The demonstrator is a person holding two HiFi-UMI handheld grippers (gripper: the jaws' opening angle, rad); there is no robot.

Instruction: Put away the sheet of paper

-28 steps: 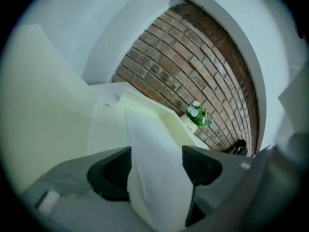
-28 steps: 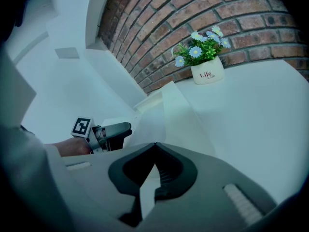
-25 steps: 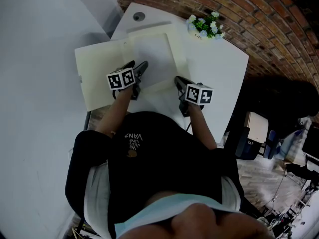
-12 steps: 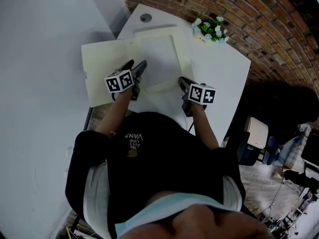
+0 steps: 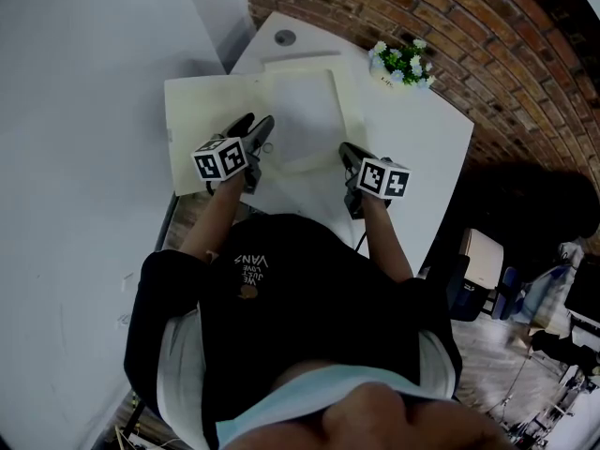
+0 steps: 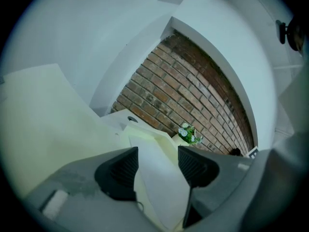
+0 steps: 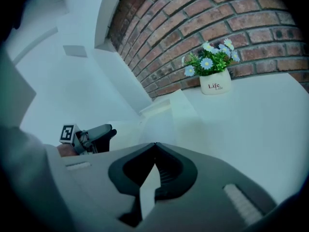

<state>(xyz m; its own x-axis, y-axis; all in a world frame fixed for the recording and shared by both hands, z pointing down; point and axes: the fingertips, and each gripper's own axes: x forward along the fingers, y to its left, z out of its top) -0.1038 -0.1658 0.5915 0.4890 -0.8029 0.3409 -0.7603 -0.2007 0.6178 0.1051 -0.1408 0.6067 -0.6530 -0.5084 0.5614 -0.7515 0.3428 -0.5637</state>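
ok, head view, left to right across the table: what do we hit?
open folder flap → left gripper (jaws closing, sheet between them) → sheet of paper → right gripper (shut on the sheet's near edge) → flower pot, further back

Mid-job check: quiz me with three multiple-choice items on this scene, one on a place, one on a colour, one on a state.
1. Where does the flower pot stand?
A) on a shelf
B) on the table's far right corner, by the brick wall
C) on a windowsill

2. What colour is the flower pot?
A) white
B) red
C) black

3. How are the right gripper's jaws?
A) wide apart, empty
B) shut on the flower pot
C) shut on the sheet of paper

Answers:
1 B, it sits on the table beside the bricks.
2 A, it is white with dark lettering.
3 C, the jaws meet on the sheet's near edge.
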